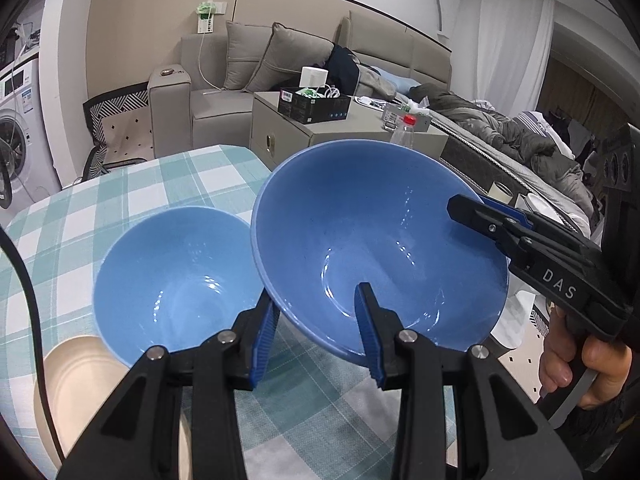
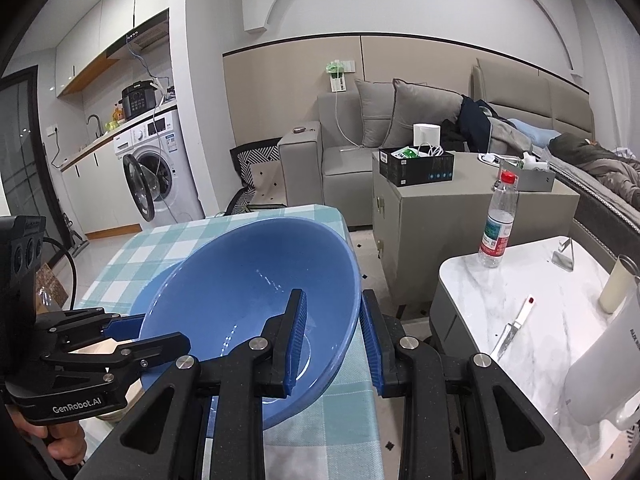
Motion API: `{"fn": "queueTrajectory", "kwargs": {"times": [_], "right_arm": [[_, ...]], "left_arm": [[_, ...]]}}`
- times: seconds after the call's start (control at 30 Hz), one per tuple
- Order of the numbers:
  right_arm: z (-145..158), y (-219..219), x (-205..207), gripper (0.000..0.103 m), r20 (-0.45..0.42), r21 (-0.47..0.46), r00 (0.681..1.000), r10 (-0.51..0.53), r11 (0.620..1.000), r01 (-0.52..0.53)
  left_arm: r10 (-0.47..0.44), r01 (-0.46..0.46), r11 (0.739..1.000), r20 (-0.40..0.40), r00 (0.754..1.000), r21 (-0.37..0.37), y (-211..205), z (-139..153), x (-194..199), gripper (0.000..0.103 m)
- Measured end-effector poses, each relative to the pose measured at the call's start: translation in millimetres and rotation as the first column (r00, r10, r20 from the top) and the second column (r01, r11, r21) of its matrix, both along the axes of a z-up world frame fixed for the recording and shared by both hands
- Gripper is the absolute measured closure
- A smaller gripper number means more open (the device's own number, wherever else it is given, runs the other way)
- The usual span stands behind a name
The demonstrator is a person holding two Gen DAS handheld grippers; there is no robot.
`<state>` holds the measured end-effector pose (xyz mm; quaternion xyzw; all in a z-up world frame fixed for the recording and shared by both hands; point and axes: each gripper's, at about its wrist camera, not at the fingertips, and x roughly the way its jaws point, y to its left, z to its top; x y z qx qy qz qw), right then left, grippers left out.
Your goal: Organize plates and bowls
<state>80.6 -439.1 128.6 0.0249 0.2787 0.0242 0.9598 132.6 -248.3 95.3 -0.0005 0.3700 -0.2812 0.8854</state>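
We grip the large blue bowl (image 1: 380, 240) by opposite rims with left tongs (image 1: 320, 332) and right tongs (image 2: 332, 344), tilted above the counter (image 1: 100, 208), its mouth facing us.

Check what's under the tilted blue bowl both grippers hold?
Under the tilted blue bowl: checked tablecloth and the second blue bowl beside it. Directly beneath is covered.

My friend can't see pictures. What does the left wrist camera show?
Both grippers pinch the rim of a large blue bowl held tilted above a green checked tablecloth: the left gripper at the near edge, the right gripper from the right. A second blue bowl and a cream plate sit nearby.
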Motion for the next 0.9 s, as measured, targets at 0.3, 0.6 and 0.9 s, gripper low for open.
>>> {"fn": "queueTrajectory", "kwargs": {"times": [0.3, 0.6, 0.9], "right_arm": [[8.0, 18.2, -0.8, 0.075, 0.054, 0.038, 0.998, 0.013, 0.999, -0.015], [10.8, 31.7, 2.2, 0.075, 0.087, 0.073, 0.996, 0.012, 0.997, -0.019], [16.2, 41.4, 4.3, 0.075, 0.11, 0.076, 0.994, 0.016, 0.997, -0.025]], "left_arm": [[0.04, -0.04, 0.999, 0.029, 0.999, -0.012, 19.9, 9.4, 3.1, 0.066], [0.067, -0.067, 0.998, 0.042, 0.997, -0.017, 32.9, 13.3, 4.6, 0.066], [0.081, -0.079, 0.996, 0.052, 0.995, -0.037, 44.9, 16.2, 7.2, 0.066]]}}
